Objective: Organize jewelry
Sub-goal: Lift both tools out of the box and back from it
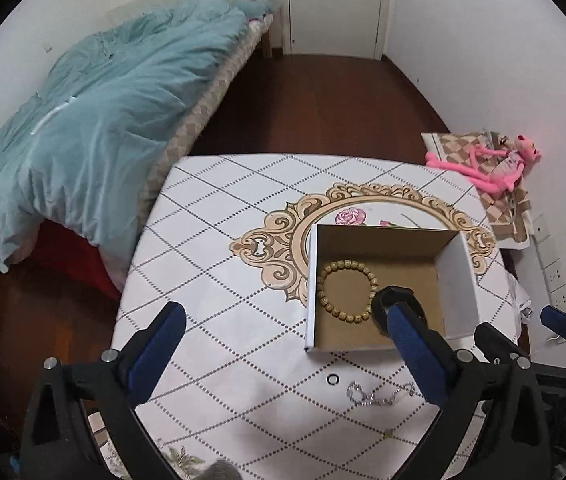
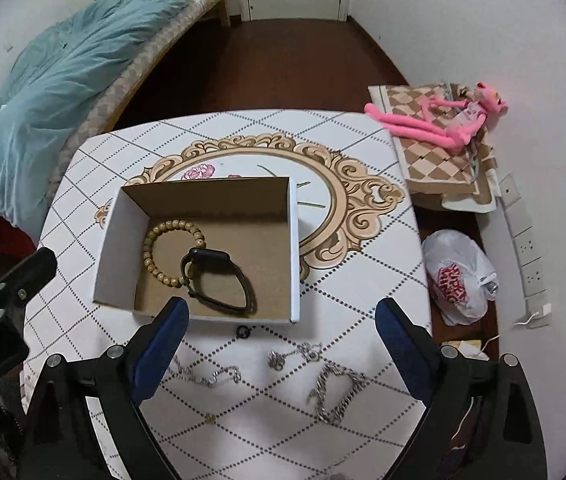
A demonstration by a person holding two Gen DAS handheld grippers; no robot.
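Note:
An open cardboard box [image 2: 295,248] [image 1: 457,276] sits on the patterned table. Inside lie a wooden bead bracelet [image 2: 159,236] [image 1: 333,276] and a black watch [image 2: 219,280] [image 1: 397,294]. In front of the box on the table lie a small black ring [image 2: 243,331] [image 1: 332,379], a thin silver chain [image 2: 211,376] [image 1: 379,394], a second silver chain [image 2: 295,354] and a thick silver chain bracelet [image 2: 337,390]. My right gripper [image 2: 283,320] is open and empty above the chains. My left gripper [image 1: 285,326] is open and empty, its right finger over the box's near edge.
The table [image 2: 363,280] ends at its left and far edges. A bed with a blue quilt [image 1: 103,120] stands left. A pink plush toy [image 2: 443,124] lies on a checkered cushion right, with a white plastic bag [image 2: 459,276] on the floor below.

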